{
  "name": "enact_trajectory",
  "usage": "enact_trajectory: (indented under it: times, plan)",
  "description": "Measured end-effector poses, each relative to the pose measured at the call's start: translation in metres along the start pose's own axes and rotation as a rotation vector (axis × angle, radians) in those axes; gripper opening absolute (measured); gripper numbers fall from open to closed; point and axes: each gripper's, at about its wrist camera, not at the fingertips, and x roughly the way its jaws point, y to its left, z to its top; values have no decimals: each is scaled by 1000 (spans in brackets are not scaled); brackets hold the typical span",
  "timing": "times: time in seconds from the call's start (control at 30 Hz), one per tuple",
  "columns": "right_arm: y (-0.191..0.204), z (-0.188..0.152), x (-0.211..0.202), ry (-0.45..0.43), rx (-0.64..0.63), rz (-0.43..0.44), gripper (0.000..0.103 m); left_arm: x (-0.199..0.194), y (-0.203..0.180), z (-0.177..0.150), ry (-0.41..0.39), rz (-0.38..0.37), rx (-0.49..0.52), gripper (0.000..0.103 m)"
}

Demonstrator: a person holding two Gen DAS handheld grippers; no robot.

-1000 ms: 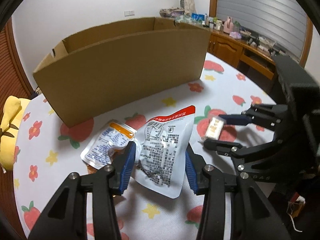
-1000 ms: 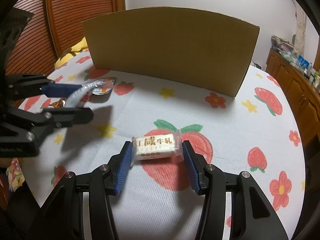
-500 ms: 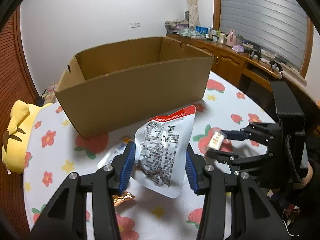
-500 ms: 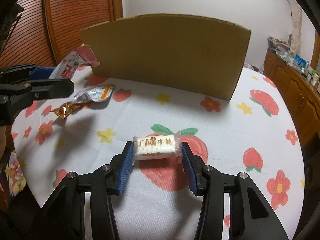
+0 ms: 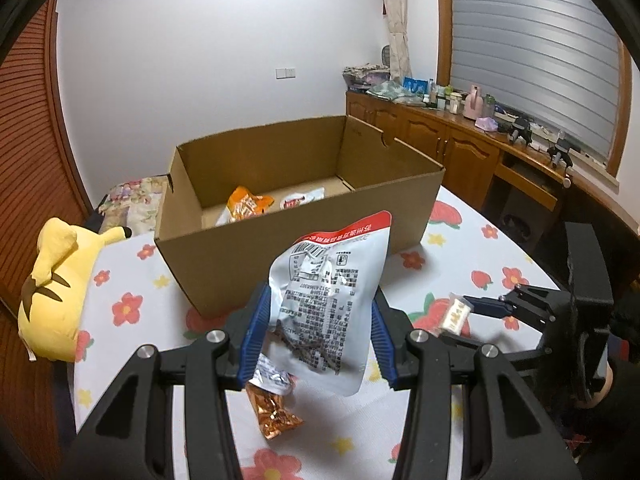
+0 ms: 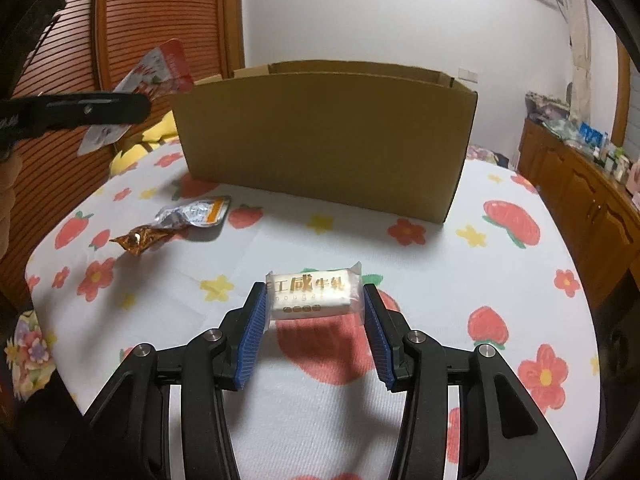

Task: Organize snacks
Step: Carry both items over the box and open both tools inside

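A: Status check. How far are we getting with the snacks?

B: We're partway. The box (image 5: 296, 216) is sitting far across the table (image 6: 500, 312), and inside we're seeing an orange bag (image 5: 248, 206) and a white pack (image 5: 300, 199) already lying on its floor.

A: And the grippers?

B: The left gripper (image 5: 318, 336) is clamping the silver pouch (image 5: 328, 300) between its pads and holding it clear of the table, near the box's front wall, not over the opening yet. The right gripper (image 6: 314, 340) is pinching the nougat bar (image 6: 312, 294) at both ends, low over the table, in the near middle.

A: Is the bar lifting off?

B: We can't tell whether it's touching the cloth. It's well short of the box either way.

A: What's left lying loose?

B: Two things on the left side of the table: a flat silver sachet (image 6: 196, 214) and a copper-foil candy (image 6: 142, 238), touching each other, nothing gripping them.

A: So we're calling it?

B: Two in the box, two in the grippers, two waiting. We're judging it roughly a third done, with both held snacks needing to go over the rim.
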Motion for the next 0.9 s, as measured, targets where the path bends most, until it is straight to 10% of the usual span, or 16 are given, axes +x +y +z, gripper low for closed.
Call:
enact_trajectory:
  times: [0.9]
  plan:
    - [-34,142,12,-132,-34,53,49,67,59,90,9,103,-27,48]
